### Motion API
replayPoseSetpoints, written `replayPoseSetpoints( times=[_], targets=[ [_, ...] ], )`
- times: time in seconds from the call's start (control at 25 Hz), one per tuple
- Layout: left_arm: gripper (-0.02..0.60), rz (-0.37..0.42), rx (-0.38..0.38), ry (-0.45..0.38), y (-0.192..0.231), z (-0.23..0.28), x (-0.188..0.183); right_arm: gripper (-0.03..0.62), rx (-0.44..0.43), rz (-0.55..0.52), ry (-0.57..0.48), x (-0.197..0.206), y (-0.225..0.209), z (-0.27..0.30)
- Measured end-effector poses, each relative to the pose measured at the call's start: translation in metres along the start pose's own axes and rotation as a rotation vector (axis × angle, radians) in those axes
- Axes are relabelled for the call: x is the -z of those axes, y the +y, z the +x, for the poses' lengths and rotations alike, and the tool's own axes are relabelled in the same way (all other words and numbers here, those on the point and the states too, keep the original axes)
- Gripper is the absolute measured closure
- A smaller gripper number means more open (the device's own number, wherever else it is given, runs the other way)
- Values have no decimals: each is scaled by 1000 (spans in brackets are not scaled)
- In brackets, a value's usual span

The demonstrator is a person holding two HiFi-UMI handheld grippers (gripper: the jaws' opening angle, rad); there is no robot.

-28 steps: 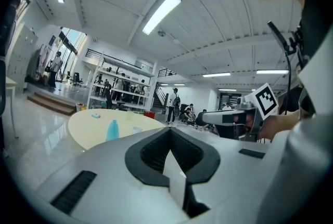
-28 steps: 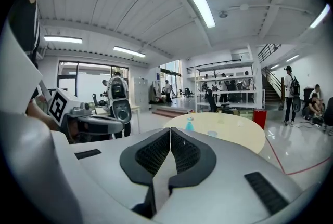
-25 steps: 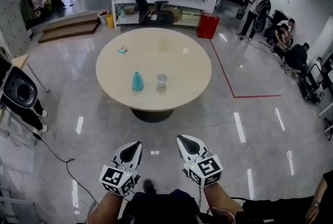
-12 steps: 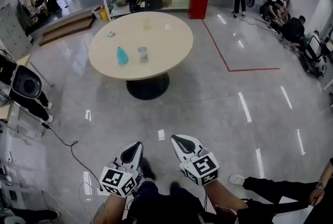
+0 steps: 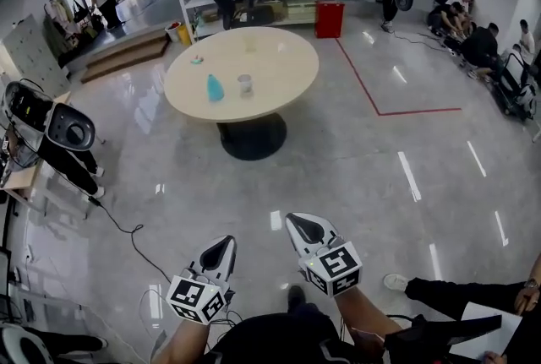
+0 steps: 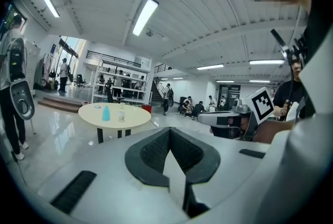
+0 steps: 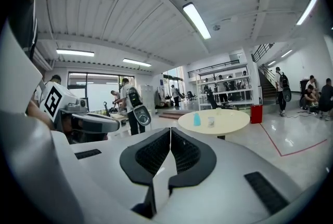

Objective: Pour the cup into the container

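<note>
Head view: left tool (image 5: 225, 242) and right tool (image 5: 297, 222) hover near, well apart from the far round table (image 5: 283, 58). On it, the clear cup (image 5: 245, 84) stands just right of the blue container (image 5: 215, 88). Left gripper view: jaws together, nothing between. Right gripper view: same, closed and empty. Best bet: get close, open one tool early, grip the cup level.

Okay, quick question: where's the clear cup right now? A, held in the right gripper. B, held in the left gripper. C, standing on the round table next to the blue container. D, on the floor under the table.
C: the clear cup stands on the round table beside the blue container, while the left gripper and right gripper are far from it, jaws together with nothing between them.
</note>
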State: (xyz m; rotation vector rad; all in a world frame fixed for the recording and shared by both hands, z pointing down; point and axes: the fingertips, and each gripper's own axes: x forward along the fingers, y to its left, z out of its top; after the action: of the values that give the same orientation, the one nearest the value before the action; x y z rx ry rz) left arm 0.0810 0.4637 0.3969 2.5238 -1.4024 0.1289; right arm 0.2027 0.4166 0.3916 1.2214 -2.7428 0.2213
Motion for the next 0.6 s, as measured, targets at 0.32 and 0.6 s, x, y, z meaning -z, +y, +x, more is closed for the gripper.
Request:
replayPoseSetpoints(
  times=[0.32,0.6],
  targets=[
    [581,5,52,-12,-8,-130,48,585,98,1,7,36,113,-53],
    [581,-36,70,-19,-13,-205,72,586,99,36,37,57,195,-97]
  ],
)
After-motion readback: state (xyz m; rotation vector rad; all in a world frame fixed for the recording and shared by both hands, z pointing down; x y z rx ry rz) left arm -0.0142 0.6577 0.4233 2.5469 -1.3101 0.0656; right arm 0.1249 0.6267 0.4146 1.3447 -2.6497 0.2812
